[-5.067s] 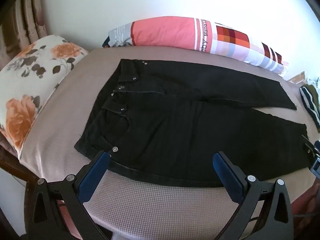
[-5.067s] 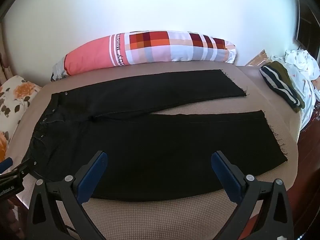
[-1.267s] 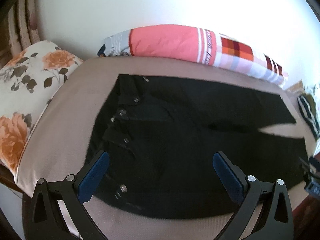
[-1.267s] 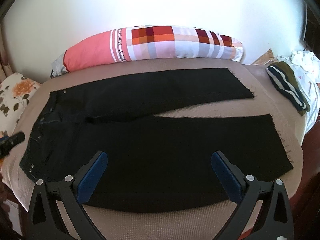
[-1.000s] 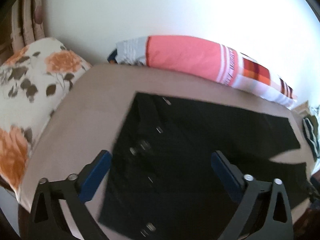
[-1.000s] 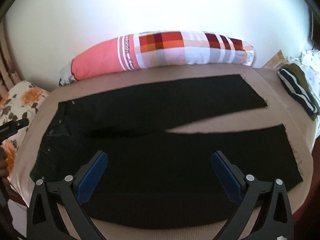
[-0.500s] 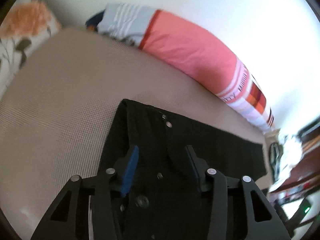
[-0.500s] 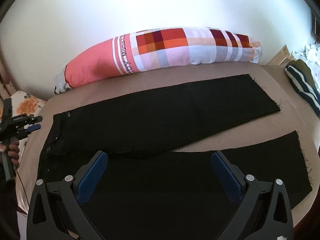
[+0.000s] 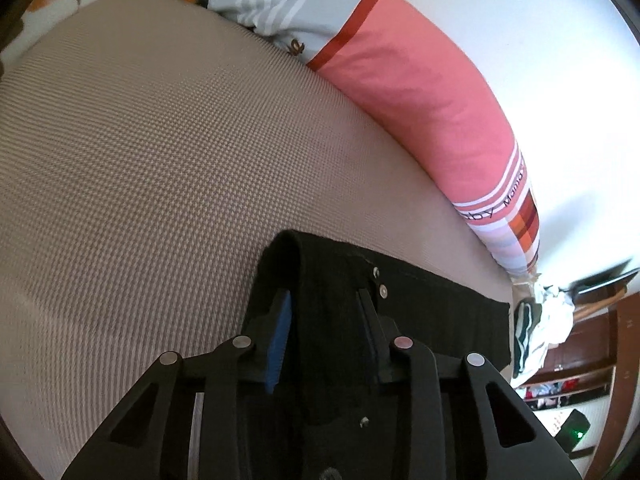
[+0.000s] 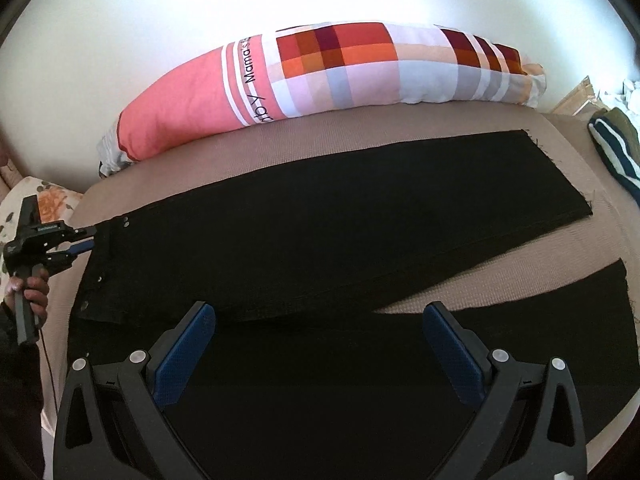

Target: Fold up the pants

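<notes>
Left wrist view: the left gripper (image 9: pixel 328 332) fingers are closing around the waistband of the pants (image 10: pixel 360 248), flat and unfolded on the bed (image 9: pixel 140 140); right gripper (image 10: pixel 320 344) released.

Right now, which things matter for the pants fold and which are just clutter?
In play:
black pants
left gripper, jaws closing around the waistband corner
right gripper, open above the near leg

Clutter:
long pink pillow
floral pillow
striped garment
</notes>
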### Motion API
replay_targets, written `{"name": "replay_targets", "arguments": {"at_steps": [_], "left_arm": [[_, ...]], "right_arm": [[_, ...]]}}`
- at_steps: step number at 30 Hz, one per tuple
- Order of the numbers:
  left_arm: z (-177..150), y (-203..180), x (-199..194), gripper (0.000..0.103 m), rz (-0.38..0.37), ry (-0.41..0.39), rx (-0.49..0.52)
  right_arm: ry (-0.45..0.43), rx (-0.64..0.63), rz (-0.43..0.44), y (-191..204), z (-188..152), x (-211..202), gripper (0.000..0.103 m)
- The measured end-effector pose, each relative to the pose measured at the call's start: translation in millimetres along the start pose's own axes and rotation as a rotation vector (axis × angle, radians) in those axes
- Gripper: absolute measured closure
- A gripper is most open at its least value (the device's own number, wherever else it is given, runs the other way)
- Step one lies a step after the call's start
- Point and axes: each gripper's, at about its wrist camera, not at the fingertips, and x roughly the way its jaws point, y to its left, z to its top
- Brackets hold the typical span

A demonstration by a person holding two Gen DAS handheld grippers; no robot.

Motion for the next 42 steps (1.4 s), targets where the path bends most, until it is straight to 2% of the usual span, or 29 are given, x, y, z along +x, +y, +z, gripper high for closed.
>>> {"name": "replay_targets", "arguments": {"at_steps": [7, 11, 18, 20, 22, 24, 29, 34, 37, 40, 42], "left_arm": [[10, -10, 14, 0.072, -0.109, 0.020, 0.029], [18, -14, 25, 0.072, -0.105, 0.033, 0.040], [22, -16, 44, 0.072, -0.125, 0.017, -0.048], [20, -19, 40, 0.077, -0.166, 0.000, -0.079], [18, -32, 29, 0.090, -0.150, -0.030, -0.047], [12, -49, 16, 0.094, -0.142, -0.055, 0.021], [-8, -79, -20, 0.094, -0.177, -0.117, 0.131], [-30, -85, -50, 0.094, -0.232, -0.155, 0.171], [-40, -89, -59, 0.094, -0.242, -0.173, 0.185], [-46, -95, -67, 0.094, -0.250, -0.189, 0.213], [-48, -98, -71, 0.094, -0.254, -0.198, 0.226]], "right_arm": [[0.003, -0.008, -0.005, 5, 7, 16, 0.000], [0.012, -0.021, 0.005, 8, 12, 26, 0.000], [0.007, -0.103, 0.049, 19, 28, 37, 0.000], [0.014, -0.147, 0.079, 21, 35, 41, 0.000], [0.040, -0.237, 0.136, 24, 48, 50, 0.000], [0.077, -0.319, 0.171, 27, 61, 61, 0.000], [0.145, -0.538, 0.271, 39, 102, 89, 0.000], [0.185, -0.774, 0.369, 60, 130, 116, 0.000], [0.239, -0.852, 0.412, 72, 146, 135, 0.006], [0.306, -0.910, 0.451, 83, 159, 156, 0.007], [0.360, -0.949, 0.483, 88, 164, 168, 0.013]]}}
